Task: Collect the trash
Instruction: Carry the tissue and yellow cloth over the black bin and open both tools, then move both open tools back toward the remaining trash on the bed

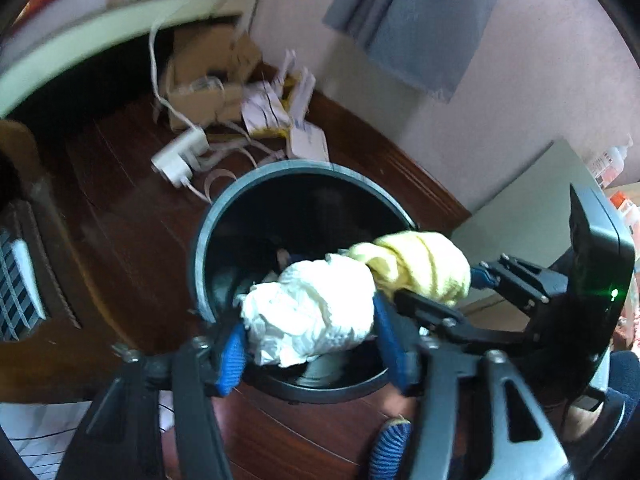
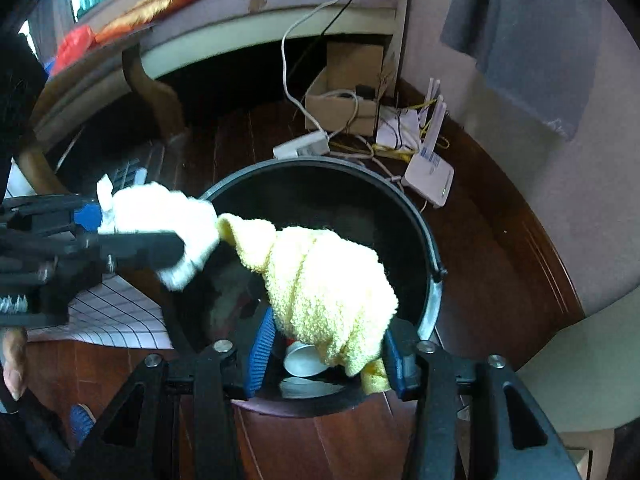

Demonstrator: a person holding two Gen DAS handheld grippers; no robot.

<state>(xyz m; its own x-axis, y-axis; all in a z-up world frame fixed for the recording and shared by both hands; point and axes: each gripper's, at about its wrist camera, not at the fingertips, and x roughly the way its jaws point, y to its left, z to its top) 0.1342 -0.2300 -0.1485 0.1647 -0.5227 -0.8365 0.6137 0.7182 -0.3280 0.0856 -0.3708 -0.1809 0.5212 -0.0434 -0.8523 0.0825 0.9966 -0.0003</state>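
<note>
Trash fills both grippers above the bin. Nearest in the left wrist view, the left gripper (image 1: 310,344) has a crumpled white paper wad (image 1: 310,320) between its blue pads (image 1: 232,360); the wad sits against the left pad, while contact on the right side is unclear, so I cannot tell whether it is clamped or already let go. In the right wrist view, the right gripper (image 2: 326,354) carries a twisted yellow cloth (image 2: 332,284); the cloth lies against the right pad with a visible gap at the left pad, so its jaws look parted and the cloth appears to be slipping free.

Both pieces hang over the mouth of the black trash bin (image 2: 434,248), which stands on the dark wooden floor (image 2: 480,240).

To do the drop well, I judge that each piece should be centred over the opening, clear of the rim, and the jaws spread fully so nothing snags on the ribbed pads.

Deep in the bin something white and round, perhaps a cup (image 2: 304,360), is only partly visible. Beyond it lie a power strip (image 2: 302,146), a router (image 2: 430,178) and a cardboard box (image 2: 344,92), motion-blurred in the left view.
</note>
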